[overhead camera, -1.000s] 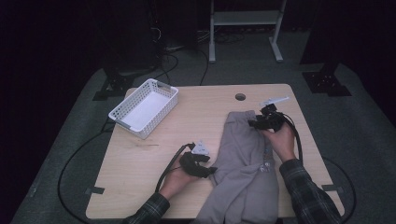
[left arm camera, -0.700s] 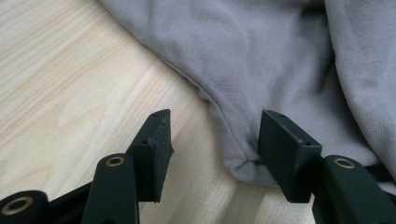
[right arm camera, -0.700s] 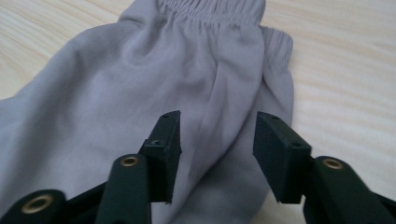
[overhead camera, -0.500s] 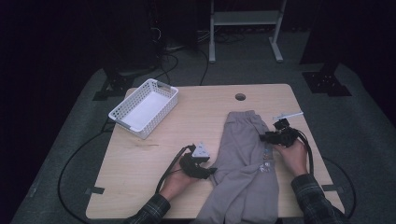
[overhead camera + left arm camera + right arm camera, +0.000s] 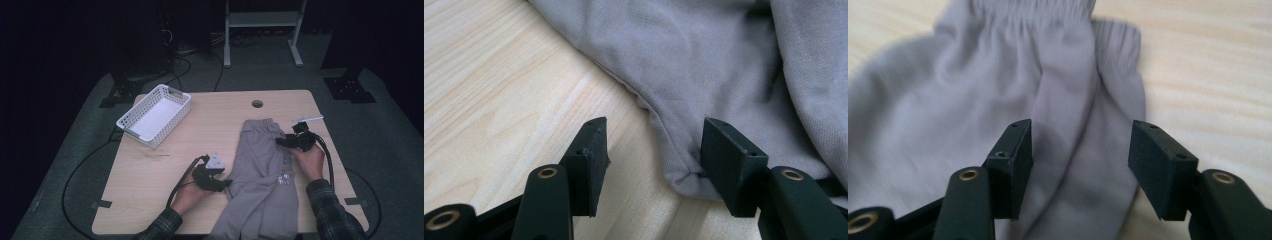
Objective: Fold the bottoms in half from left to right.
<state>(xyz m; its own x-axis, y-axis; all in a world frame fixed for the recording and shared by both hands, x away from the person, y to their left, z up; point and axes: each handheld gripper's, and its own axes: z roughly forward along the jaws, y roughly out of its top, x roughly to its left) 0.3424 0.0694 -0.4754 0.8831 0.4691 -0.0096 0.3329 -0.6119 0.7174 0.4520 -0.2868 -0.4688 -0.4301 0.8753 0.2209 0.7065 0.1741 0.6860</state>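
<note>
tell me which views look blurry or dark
High view: dim, the room beyond the table nearly black. Right gripper view: soft and smeared across the grey garment, with a shadow under its elastic edge. Left gripper view: sharpest, wood grain crisp, slight shadow beneath the cloth edge.

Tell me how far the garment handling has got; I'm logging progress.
Done: the grey garment lies lengthwise on the table, partly smoothed. In hand: left gripper open at a side edge, right gripper, jaws just opening, over the elastic end, gripping nothing. Left: any folding; the white basket holds nothing.
</note>
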